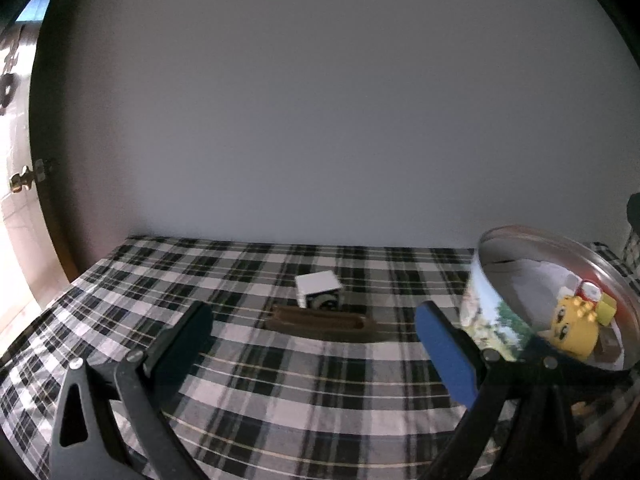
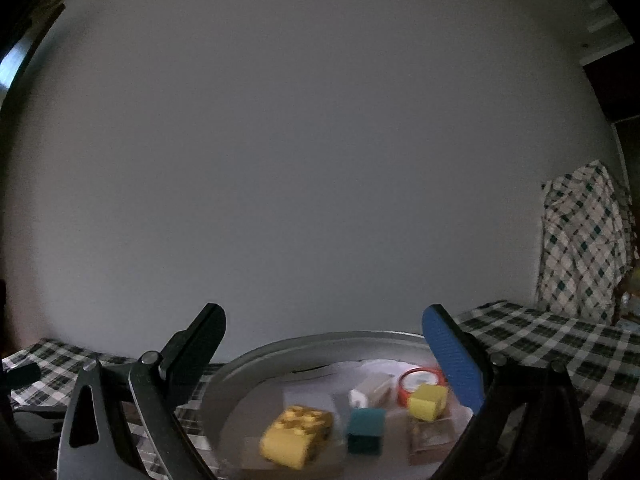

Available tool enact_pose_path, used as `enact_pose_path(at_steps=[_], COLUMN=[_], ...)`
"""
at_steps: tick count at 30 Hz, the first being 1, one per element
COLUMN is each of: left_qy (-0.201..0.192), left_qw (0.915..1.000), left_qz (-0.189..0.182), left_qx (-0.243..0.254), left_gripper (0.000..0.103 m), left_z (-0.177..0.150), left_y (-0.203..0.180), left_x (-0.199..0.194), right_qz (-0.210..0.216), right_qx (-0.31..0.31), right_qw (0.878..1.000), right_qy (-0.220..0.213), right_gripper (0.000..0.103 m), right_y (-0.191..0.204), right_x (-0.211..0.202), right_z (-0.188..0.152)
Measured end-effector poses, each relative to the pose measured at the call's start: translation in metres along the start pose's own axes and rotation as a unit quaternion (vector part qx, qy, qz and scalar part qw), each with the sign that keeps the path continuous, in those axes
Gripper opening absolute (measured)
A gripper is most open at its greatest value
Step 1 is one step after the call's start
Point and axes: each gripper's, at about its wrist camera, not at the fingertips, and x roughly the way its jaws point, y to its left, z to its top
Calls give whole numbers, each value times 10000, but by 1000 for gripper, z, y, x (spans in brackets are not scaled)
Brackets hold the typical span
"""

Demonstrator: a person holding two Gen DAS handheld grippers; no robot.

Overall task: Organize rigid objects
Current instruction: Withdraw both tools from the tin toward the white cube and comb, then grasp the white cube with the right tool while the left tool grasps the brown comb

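Brown tray (image 1: 320, 322) fronts white cube (image 1: 319, 289), plaid cloth (image 1: 240, 380).

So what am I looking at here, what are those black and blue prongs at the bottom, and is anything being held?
Those prongs are the fingers of two hand-held grippers, one in each of a person's hands. Each picture comes from a camera on a gripper, looking out along its fingers. The left gripper and right gripper are both open and hold nothing. The left view shows a plaid cloth with a white cube and a brown tray on it. To the right stands a round tin. The right view looks into the tin: a yellow block, a teal cube and other small pieces.
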Motion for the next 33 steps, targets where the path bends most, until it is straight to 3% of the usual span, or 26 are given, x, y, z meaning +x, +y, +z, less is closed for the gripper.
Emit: enact_pose_path(at_steps=[13, 24, 29, 33], left_qy=[253, 707, 817, 949], left_qw=[9968, 9877, 9854, 9803], left_qz=[579, 1085, 1239, 1350], left_qx=[-483, -875, -829, -1083], left_gripper=[102, 102, 102, 102], left_z=[7, 8, 8, 5], left_y=[71, 123, 137, 154], left_x=[27, 53, 59, 63], right_qz=[517, 1172, 1352, 1429], right_qx=[-123, -508, -639, -686], right_qw=[9973, 9804, 9740, 9698], right_qy=[509, 1502, 1699, 1852], right_gripper=[100, 100, 100, 100], right_y=[53, 124, 143, 155], right_x=[16, 59, 74, 80], right_z=[-8, -28, -31, -36])
